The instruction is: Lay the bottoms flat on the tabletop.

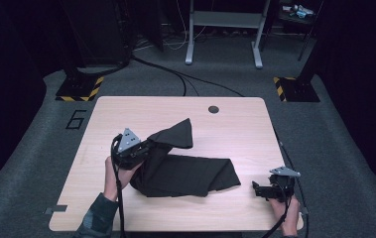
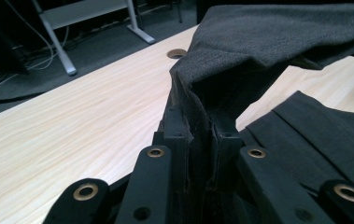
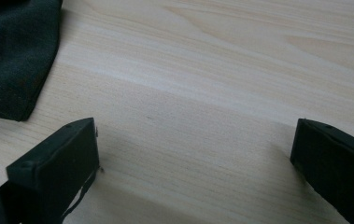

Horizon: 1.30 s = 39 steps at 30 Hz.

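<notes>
Dark cloth point(image 1: 185, 171), black or near-black woven fabric, lies folded in a long band across the middle of the light wooden table point(image 1: 126, 111), with one end lifted off the surface into a peaked flap. That raised end runs straight into the left gripper point(image 1: 148, 147): in the left gripper view the cloth point(image 2: 258, 51) is bunched into a thick pleat squeezed between the two jaws, which stand nearly together with only the fabric's thickness between them, and from there it climbs up and away ahead of the jaws before draping down to the right onto the flat part. The left hand point(image 1: 113, 171) holds this gripper from below (grey three-cornered plate on top, cable trailing toward the table edge). The right gripper point(image 1: 256, 189) rests near the front right corner of the table, just beyond the cloth's near end, not touching it. Its jaws stand wide apart over bare wood with nothing between them; a corner of the cloth point(image 3: 16, 56) lies ahead and to the left of its left jaw.
</notes>
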Available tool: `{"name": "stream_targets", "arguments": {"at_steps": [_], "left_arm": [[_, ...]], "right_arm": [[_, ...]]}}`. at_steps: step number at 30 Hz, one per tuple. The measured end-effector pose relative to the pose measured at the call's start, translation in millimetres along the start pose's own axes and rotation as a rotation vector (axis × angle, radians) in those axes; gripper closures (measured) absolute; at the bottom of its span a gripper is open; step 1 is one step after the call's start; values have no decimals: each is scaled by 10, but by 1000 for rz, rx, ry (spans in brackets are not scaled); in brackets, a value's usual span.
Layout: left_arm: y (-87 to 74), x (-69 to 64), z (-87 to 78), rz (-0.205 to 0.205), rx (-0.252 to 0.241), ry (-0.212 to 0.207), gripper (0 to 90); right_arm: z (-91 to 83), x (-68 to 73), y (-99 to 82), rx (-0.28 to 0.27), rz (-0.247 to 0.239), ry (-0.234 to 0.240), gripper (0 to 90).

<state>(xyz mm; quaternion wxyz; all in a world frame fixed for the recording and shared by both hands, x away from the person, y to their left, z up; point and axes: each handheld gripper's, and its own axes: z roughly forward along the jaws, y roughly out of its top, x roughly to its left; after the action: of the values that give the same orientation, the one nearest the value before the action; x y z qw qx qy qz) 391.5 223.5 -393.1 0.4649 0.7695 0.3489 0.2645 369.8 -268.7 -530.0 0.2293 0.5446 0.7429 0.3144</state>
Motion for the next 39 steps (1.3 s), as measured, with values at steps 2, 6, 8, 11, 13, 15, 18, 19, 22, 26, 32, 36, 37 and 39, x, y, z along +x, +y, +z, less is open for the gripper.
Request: {"name": "stream_targets", "arguments": {"at_steps": [2,6,8,11,13,15,18,19,22,26,32,36,37,39], "left_arm": [[-18,49,-48,-3,-2,13,802],[-72,136,-139,-31,-17,45,802],[-102,177,-185,-44,-20,58,802],[-154,236,-248,-72,-31,82,803],[-196,273,-286,-89,-39,99,803],[-243,312,-327,-103,-39,112,803],[-322,380,-382,-136,-38,132,802],[-352,401,-394,-143,-39,145,802],[-452,469,-444,-170,-26,175,800],[-619,557,-529,-213,-6,223,778],[-901,630,-724,-264,58,350,459],[-975,603,-862,-258,41,390,320],[-978,607,-874,-255,38,393,301],[-977,640,-875,-256,36,392,264]], "right_arm": [[0,0,0,0,1,0,4],[0,0,0,0,1,0,4],[0,0,0,0,1,0,4],[1,-3,0,-1,-2,-1,4],[2,-5,1,-2,-2,-2,4],[2,-5,1,-2,-1,-2,4],[2,-5,1,-2,-2,-3,4],[2,-5,1,-2,0,-3,4],[2,-4,1,-2,0,-3,4],[2,-5,1,-2,-1,-3,4],[1,-5,1,-2,-1,-4,6],[-1,-9,3,-1,6,-12,12],[-2,-9,5,2,6,-11,12],[-4,-4,8,7,9,-11,12]]}}
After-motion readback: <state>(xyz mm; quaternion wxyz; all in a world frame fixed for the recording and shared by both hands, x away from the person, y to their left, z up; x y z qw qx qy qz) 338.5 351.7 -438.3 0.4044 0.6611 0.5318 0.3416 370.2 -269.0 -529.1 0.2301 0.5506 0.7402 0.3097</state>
